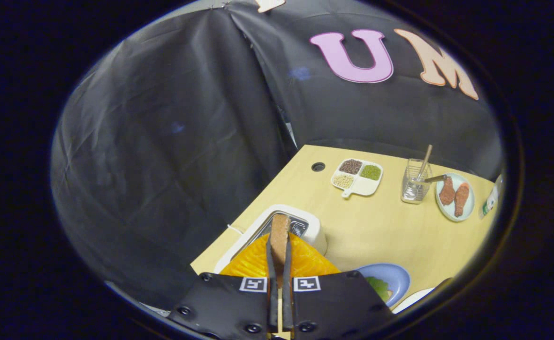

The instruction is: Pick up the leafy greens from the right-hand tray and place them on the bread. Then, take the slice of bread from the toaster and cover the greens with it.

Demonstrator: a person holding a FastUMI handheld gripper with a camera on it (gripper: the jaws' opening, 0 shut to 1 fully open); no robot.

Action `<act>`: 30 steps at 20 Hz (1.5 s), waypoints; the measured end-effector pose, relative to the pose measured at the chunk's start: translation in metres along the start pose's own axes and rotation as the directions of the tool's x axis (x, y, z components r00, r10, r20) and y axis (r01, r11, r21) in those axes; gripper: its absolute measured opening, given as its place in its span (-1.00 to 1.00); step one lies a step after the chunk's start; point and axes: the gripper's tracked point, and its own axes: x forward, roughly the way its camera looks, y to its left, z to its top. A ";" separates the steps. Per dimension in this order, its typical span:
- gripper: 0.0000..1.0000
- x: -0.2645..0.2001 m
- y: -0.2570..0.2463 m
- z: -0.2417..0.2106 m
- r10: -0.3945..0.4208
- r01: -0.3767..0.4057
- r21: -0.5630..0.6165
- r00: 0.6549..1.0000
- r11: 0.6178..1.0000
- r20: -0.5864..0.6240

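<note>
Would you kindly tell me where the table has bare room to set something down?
With the gripper shut on the bread slice, bare table lies between toaster, divided dish and blue plate. It is crowded around the glass and drumstick plate.

I see a smooth, matt wood-look table (pixel 376 231), creased black cloth wall (pixel 173 156) (faintly sheeny), clear glass cup (pixel 415 185).

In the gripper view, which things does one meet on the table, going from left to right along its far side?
Cable hole → divided dish of grains → glass with sticks → plate with drumsticks. Nearer, the claw is shut on the bread slice above the toaster.
</note>
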 end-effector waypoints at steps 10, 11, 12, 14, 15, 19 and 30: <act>-0.87 -0.038 -0.065 -0.011 -0.053 0.044 0.103 0.995 0.994 0.089; -0.87 -0.039 -0.073 -0.018 -0.064 0.055 0.111 0.994 0.992 0.085; -0.87 -0.042 -0.080 -0.024 -0.071 0.060 0.125 0.994 0.990 0.081; -0.87 -0.044 -0.092 -0.037 -0.078 0.065 0.158 0.994 0.985 0.073; -0.87 -0.043 -0.097 -0.044 -0.081 0.069 0.174 0.995 0.982 0.066; -0.87 -0.036 -0.125 -0.077 -0.103 0.091 0.235 0.994 0.968 0.042; -0.85 -0.034 -0.177 -0.142 -0.136 0.136 0.364 0.990 0.922 -0.024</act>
